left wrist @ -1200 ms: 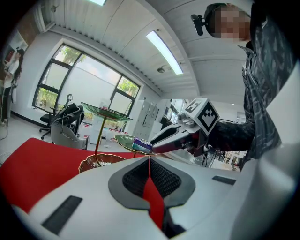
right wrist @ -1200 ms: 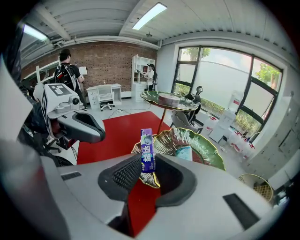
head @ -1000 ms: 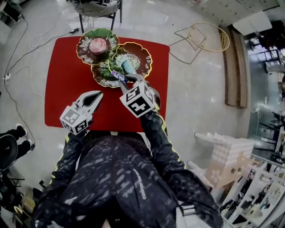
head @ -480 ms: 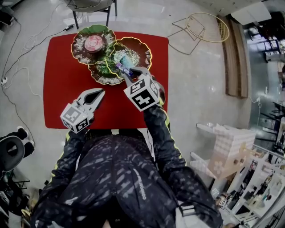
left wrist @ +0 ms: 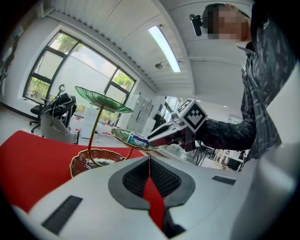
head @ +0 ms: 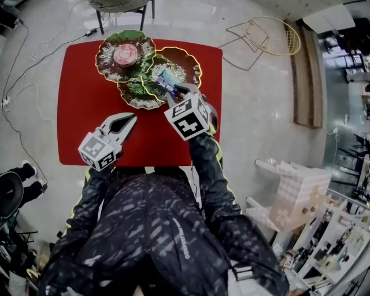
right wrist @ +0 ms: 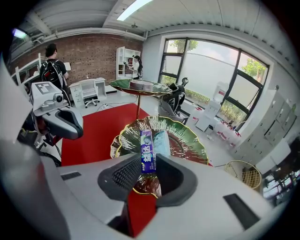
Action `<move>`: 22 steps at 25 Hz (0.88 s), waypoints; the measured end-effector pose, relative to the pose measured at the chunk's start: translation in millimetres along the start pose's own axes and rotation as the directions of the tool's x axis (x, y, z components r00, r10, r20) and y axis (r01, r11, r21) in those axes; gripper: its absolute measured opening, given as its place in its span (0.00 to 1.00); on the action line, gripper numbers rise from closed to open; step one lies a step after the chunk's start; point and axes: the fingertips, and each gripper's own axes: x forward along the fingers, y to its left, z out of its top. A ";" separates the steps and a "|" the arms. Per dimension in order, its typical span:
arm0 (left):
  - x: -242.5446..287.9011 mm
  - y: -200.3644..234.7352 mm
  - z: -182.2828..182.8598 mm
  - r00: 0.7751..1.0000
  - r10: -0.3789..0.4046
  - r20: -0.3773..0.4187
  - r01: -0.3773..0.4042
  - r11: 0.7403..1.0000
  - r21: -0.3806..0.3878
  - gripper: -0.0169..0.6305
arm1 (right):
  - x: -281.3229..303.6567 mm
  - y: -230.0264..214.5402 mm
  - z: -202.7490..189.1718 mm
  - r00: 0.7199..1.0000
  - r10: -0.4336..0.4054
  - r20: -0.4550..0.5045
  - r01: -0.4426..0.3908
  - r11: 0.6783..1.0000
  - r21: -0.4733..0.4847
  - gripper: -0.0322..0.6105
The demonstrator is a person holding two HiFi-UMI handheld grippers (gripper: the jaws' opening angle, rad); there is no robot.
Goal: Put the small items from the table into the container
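Observation:
A three-tier stand of leaf-shaped dishes stands at the far side of the red table (head: 81, 104). The top dish (head: 110, 58) carries a pink round item (head: 126, 55). On the middle dish (head: 188, 65) lies a teal packet (right wrist: 162, 142). My right gripper (head: 175, 92) hangs over that dish, shut on a purple gum pack (right wrist: 147, 153) that sticks out past the tips beside the teal packet. My left gripper (head: 126, 121) hovers over bare red cloth at the near left, shut with nothing in it.
The lowest dish (head: 136, 97) sits just left of the right gripper. A wire basket (head: 270, 41) lies on the floor to the right, a chair (head: 124, 8) stands behind the table, and cables (head: 20, 87) run on the left. People (right wrist: 52, 65) stand far off.
The right gripper has carried the purple pack a little forward and right, from the lowest dish's edge to over the middle dish. The left gripper has stayed put.

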 end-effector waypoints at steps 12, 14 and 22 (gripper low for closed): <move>-2.7 1.1 -1.6 1.000 0.009 0.004 -0.009 1.000 0.001 0.04 | 0.8 -1.9 1.5 1.000 -0.025 0.016 0.025 0.999 -0.027 0.22; -3.5 1.4 -1.4 1.000 0.015 0.003 -0.015 1.000 0.004 0.04 | -3.2 -2.4 5.6 0.998 -0.035 0.044 0.036 0.999 -0.026 0.22; -10.2 -10.7 3.9 0.997 0.071 0.027 -0.072 0.997 0.028 0.04 | -26.1 7.4 -0.2 0.991 -0.002 0.131 -0.001 1.000 0.018 0.21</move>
